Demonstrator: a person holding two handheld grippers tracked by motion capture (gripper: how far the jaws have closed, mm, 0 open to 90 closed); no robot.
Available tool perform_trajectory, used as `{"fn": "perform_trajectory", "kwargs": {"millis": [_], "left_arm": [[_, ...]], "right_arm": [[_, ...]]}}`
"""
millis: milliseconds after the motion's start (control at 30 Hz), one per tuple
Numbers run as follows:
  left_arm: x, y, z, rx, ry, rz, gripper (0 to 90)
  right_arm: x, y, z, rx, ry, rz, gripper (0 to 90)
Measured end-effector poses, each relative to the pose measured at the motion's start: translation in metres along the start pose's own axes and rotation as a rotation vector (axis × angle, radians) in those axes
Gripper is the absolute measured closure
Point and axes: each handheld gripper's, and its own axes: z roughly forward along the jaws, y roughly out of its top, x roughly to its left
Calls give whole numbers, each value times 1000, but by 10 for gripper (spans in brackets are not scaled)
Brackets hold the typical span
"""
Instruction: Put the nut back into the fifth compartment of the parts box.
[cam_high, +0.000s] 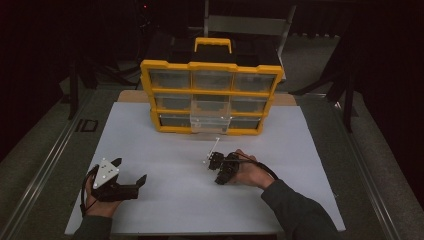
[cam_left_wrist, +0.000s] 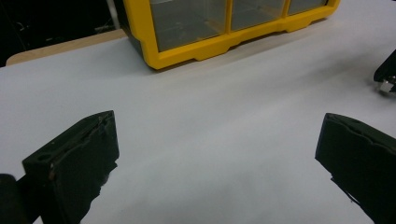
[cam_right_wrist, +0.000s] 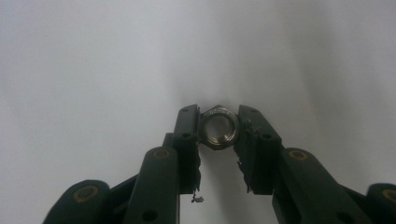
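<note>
High view: right gripper (cam_high: 212, 161) in front of the organizer (cam_high: 212, 95), left gripper (cam_high: 131, 172) further from it.
Left gripper view: jaws wide, nothing between, organizer (cam_left_wrist: 196, 49) ahead.
Right gripper view: jaws narrow, clamping the nut (cam_right_wrist: 219, 127) above the white sheet (cam_right_wrist: 93, 70).

1. A drawer cabinet (cam_high: 212, 95) stands at the far middle of the bench (cam_high: 165, 145), with its drawers facing the person.
2. One drawer (cam_high: 210, 124) in its bottom row, in the middle, sticks out toward the person.
3. The left gripper (cam_high: 131, 175) sits near the bench's near left edge, well apart from the cabinet, with bare bench between its jaws.
4. The right gripper (cam_high: 212, 161) is right of centre, in front of the cabinet and nearer to it than the left one.
5. A nut (cam_right_wrist: 219, 127) sits between the right gripper's jaws, touching both, over the bench.
</note>
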Motion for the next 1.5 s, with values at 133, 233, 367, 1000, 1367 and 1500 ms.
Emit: {"fn": "perform_trajectory", "kwargs": {"millis": [133, 233, 367, 1000, 1367, 1500], "left_arm": [[0, 0, 0, 0, 0, -1, 0], [0, 0, 0, -1, 0, -1, 0], [0, 0, 0, -1, 1, -2, 0], [0, 0, 0, 0, 1, -1, 0], [0, 0, 0, -1, 1, -2, 0], [0, 0, 0, 0, 1, -1, 0]], "right_arm": [[-3, -2, -6, -8, -6, 12, 703], [-5, -3, -12, -14, -16, 20, 703], [-9, -5, -21, -25, -27, 31, 703], [-28, -14, -58, -75, -71, 101, 704], [-35, -13, -77, -100, -99, 116, 704], [-37, -12, -84, -111, -107, 123, 703]]}}
